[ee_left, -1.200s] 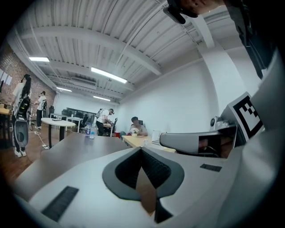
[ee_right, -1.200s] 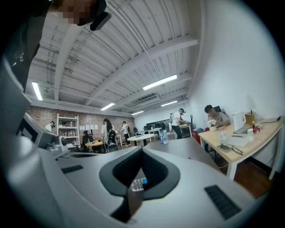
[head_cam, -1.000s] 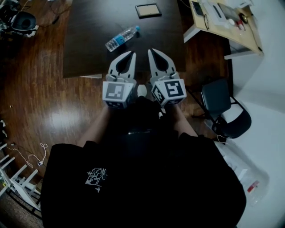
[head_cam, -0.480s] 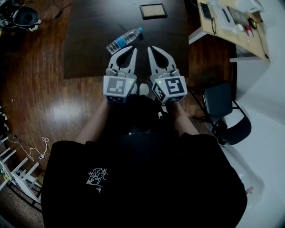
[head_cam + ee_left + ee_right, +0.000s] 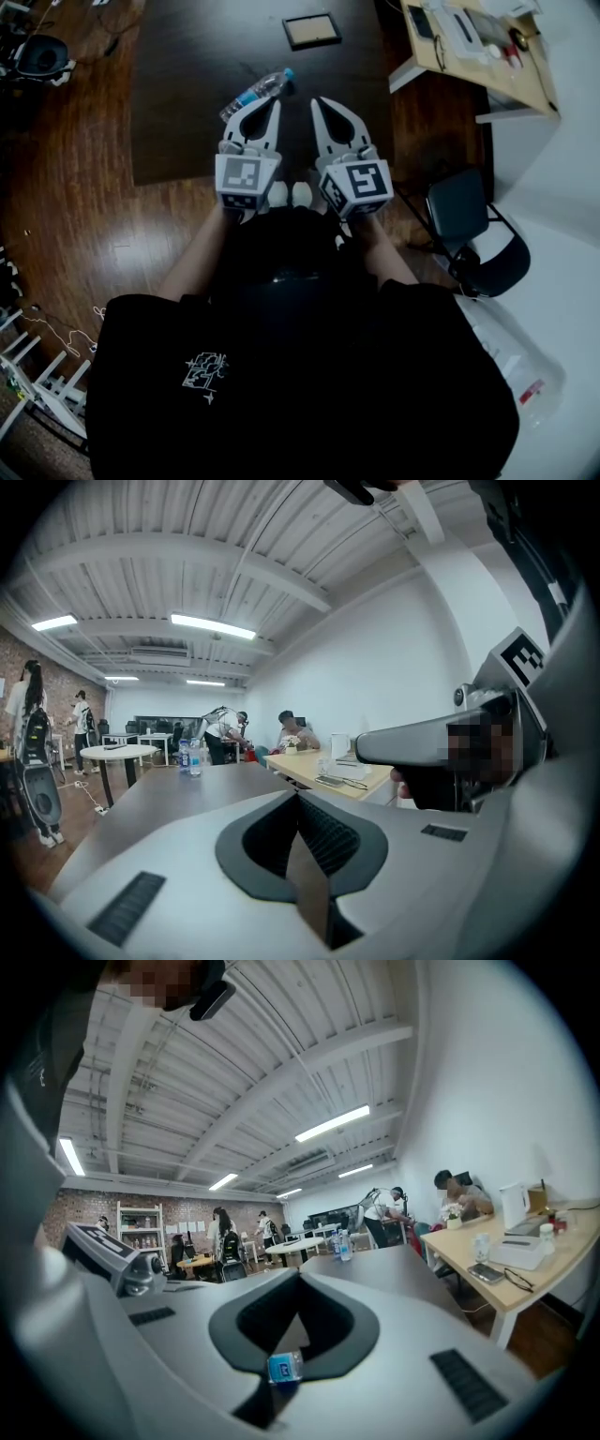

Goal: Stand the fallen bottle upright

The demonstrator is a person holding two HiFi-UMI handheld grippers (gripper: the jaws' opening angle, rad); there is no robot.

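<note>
Reaching for the fallen bottle (image 5: 261,87) is the step I judge to be in hand, and no grasp has been made. It lies on its side on the dark table (image 5: 187,75), just past the tips of my left gripper (image 5: 272,101), with its blue cap slanting away toward my right gripper (image 5: 319,101). Both pairs of jaws are closed tip to tip and hold nothing. The next move calls for spreading one pair, sliding it around the bottle's body, closing, then tipping the bottle onto its base. Closed tips would only nudge a round bottle and it could roll. A small framed panel (image 5: 311,29) lies farther ahead of my jaws, well apart from the bottle. A black chair (image 5: 459,211) and a light wooden desk (image 5: 487,56) stand off to my right. Nothing blocks the path.
</note>
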